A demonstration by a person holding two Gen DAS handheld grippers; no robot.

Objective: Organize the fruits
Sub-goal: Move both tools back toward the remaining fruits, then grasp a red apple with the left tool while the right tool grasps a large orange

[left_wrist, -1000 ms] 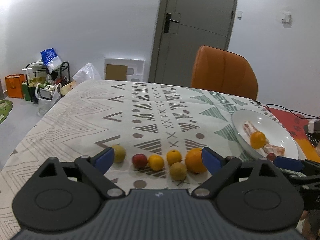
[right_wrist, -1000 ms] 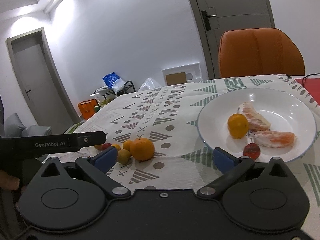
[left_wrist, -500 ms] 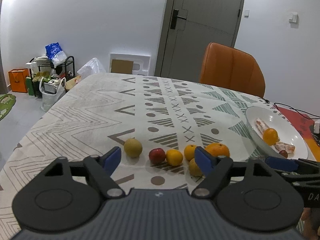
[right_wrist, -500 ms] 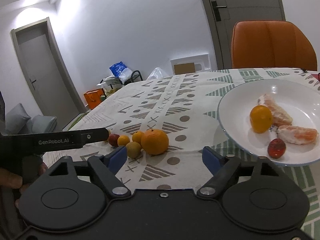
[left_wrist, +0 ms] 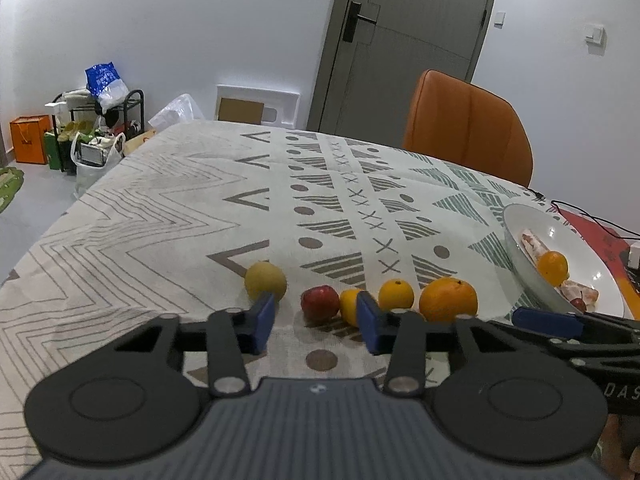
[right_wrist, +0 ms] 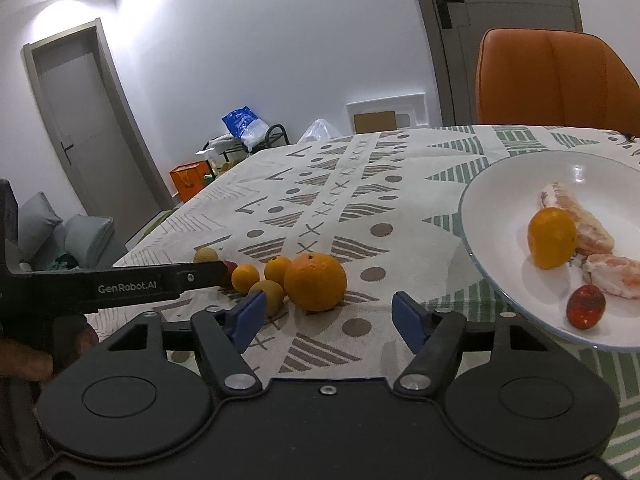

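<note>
Lying in a loose row, small citrus, red apple [left_wrist: 320, 303], big dimpled orange [left_wrist: 449, 300], left gripper [left_wrist: 316, 320] fingers parted, right gripper [right_wrist: 327, 316] fingers spread

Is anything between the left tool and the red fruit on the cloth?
Nothing visible stands between them. The left tool is open, with the red fruit just ahead between its fingers. A small yellow-orange fruit sits against the red fruit's right side, near the right finger.

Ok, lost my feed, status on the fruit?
Left gripper open near the red fruit. Right gripper open, empty. Big orange on cloth, plate unobstructed.
</note>
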